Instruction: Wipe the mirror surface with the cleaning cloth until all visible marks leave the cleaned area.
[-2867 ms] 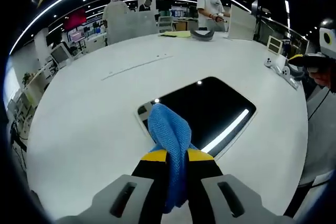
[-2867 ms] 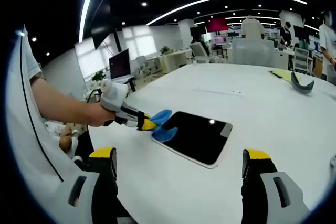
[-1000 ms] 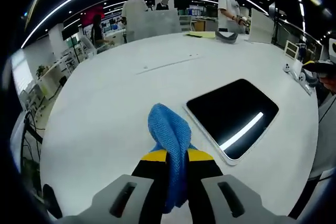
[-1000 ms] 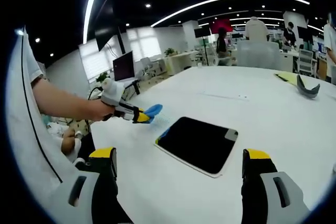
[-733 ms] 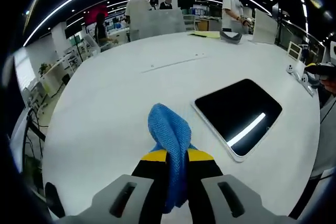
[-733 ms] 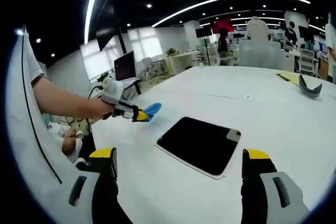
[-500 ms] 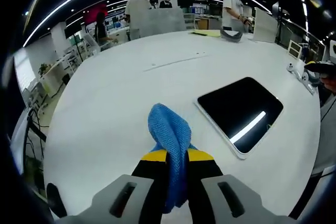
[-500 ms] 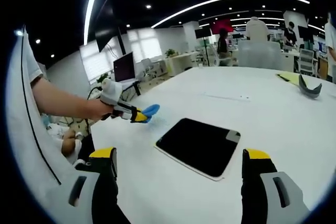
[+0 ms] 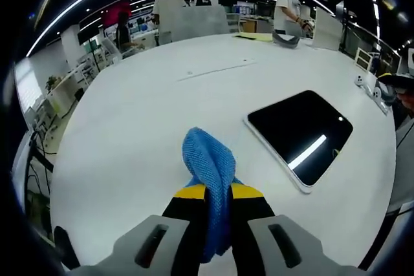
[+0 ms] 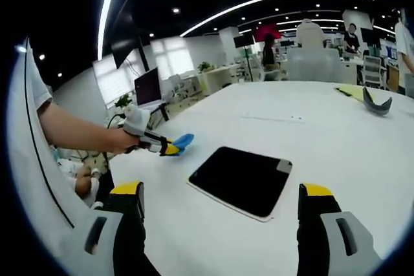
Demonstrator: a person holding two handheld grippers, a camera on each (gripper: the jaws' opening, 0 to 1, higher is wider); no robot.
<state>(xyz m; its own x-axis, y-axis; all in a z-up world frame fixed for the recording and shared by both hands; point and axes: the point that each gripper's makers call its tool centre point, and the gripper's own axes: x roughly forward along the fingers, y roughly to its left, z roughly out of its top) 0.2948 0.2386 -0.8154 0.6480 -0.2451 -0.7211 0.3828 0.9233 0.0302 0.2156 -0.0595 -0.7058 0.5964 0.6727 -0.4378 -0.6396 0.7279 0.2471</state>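
Note:
A flat rectangular mirror (image 9: 301, 136) with a dark reflecting face lies on the white table (image 9: 129, 127); it reflects a bright ceiling strip. My left gripper (image 9: 217, 192) is shut on a blue cleaning cloth (image 9: 208, 166), held above bare table to the left of the mirror and apart from it. In the right gripper view the mirror (image 10: 240, 180) sits mid-table, with the left gripper (image 10: 169, 148) and its blue cloth (image 10: 183, 140) off the mirror's left edge, held by a person's hand. My right gripper (image 10: 220, 221) stands open, its yellow-tipped jaws wide apart with nothing between them.
A person's bare forearm (image 10: 77, 132) and white sleeve fill the left of the right gripper view. A dark curved object (image 10: 376, 104) and a yellow sheet (image 10: 349, 92) lie at the table's far side. People and desks stand beyond. Small white items (image 9: 362, 83) sit near the table's right edge.
The left gripper with the cloth has drawn back off the mirror and leftward, so the mirror now lies apart to its right. The right gripper has stayed open and nearly still.

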